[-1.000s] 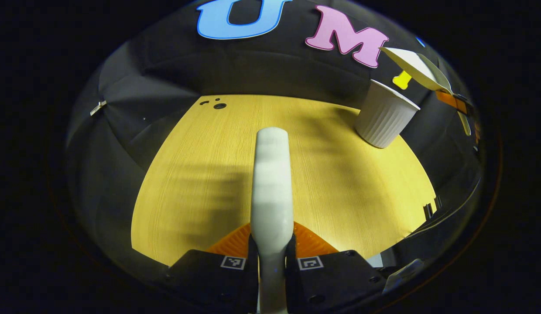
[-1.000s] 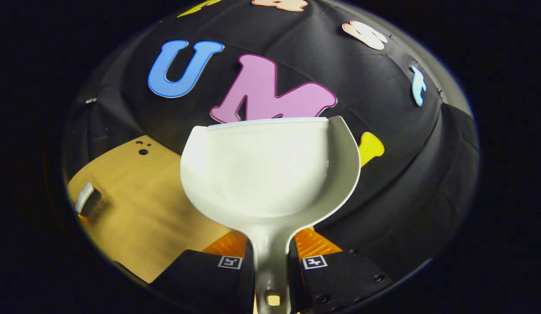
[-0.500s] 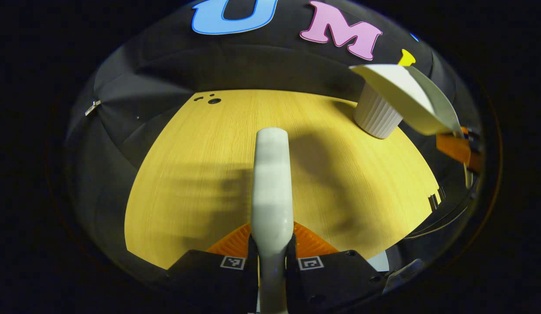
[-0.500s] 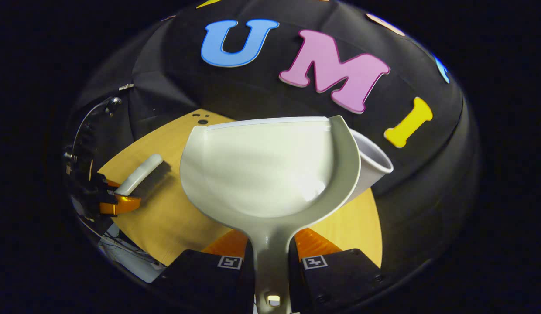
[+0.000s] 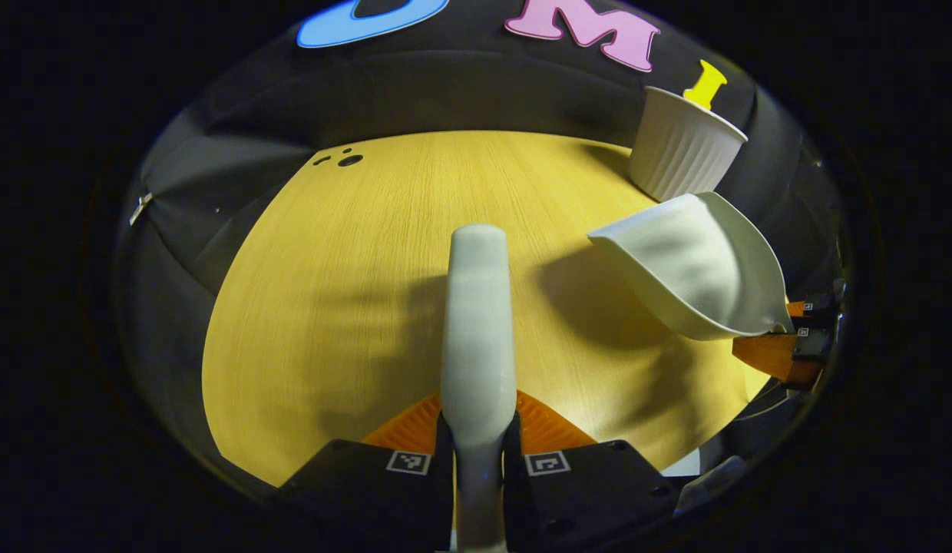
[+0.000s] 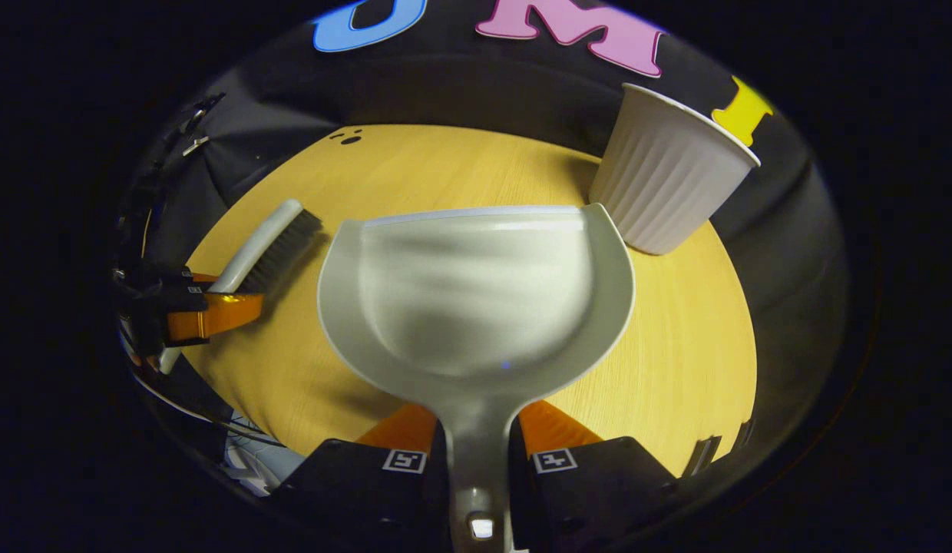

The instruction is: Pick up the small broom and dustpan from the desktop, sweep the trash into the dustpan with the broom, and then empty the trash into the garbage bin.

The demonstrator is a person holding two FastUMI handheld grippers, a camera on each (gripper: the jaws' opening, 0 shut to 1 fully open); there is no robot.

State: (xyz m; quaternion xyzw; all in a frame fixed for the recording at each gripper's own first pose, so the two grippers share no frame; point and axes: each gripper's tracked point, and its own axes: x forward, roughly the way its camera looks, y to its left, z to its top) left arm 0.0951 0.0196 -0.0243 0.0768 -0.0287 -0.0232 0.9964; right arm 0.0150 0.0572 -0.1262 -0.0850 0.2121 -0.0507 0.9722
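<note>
Dustpan [image 6: 476, 299] looks light, stiff plastic; we grip its handle in right gripper [image 6: 477, 461], broom [image 5: 476, 322] clamped in left gripper [image 5: 476, 461].

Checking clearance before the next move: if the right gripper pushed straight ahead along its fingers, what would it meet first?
Probably the yellow wooden tabletop: the right gripper holds the white plastic dustpan angled down toward it. The ribbed white paper-cup bin stands off right; depth is uncertain.
</note>
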